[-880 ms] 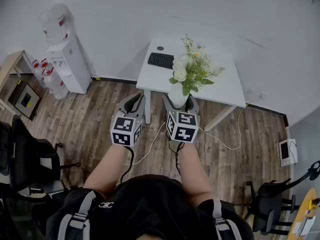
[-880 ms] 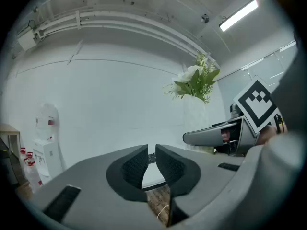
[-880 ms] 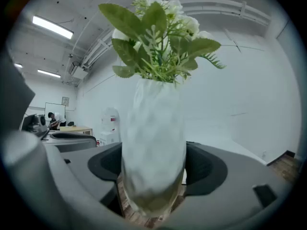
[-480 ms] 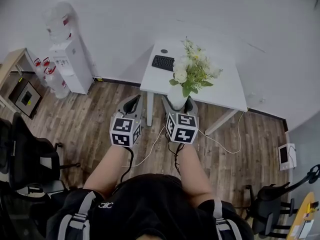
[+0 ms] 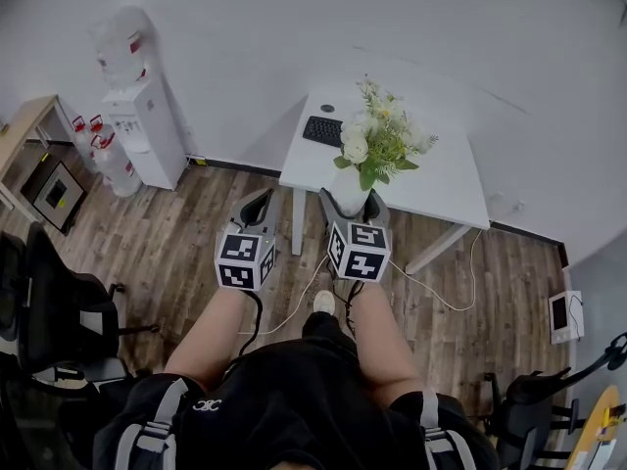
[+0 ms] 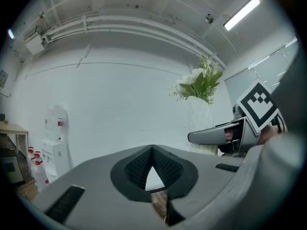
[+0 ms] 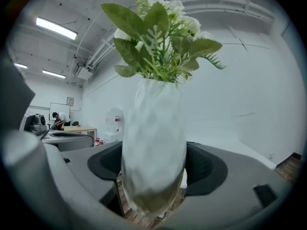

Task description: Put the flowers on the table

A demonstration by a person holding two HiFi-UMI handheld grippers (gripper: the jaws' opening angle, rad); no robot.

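Observation:
A white vase (image 5: 348, 190) with white flowers and green leaves (image 5: 377, 137) stands upright between the jaws of my right gripper (image 5: 350, 202), which is shut on it. In the right gripper view the vase (image 7: 154, 147) fills the middle and the flowers (image 7: 160, 32) spread above it. I carry it over the wooden floor, just before the near edge of the white table (image 5: 446, 169). My left gripper (image 5: 260, 207) hangs to the left, shut and holding nothing; in the left gripper view its fingertips (image 6: 152, 150) meet.
A black keyboard (image 5: 322, 131) and a small dark round thing (image 5: 323, 109) lie at the table's far left. A water dispenser (image 5: 137, 106) stands by the wall at left, with office chairs (image 5: 44, 306) at the left and lower right. Cables (image 5: 431, 287) run over the floor.
The table sits slightly further right and nearer to the vase in view than before. Both grippers keep the same hold and spacing. A shoe has come into view below the grippers.

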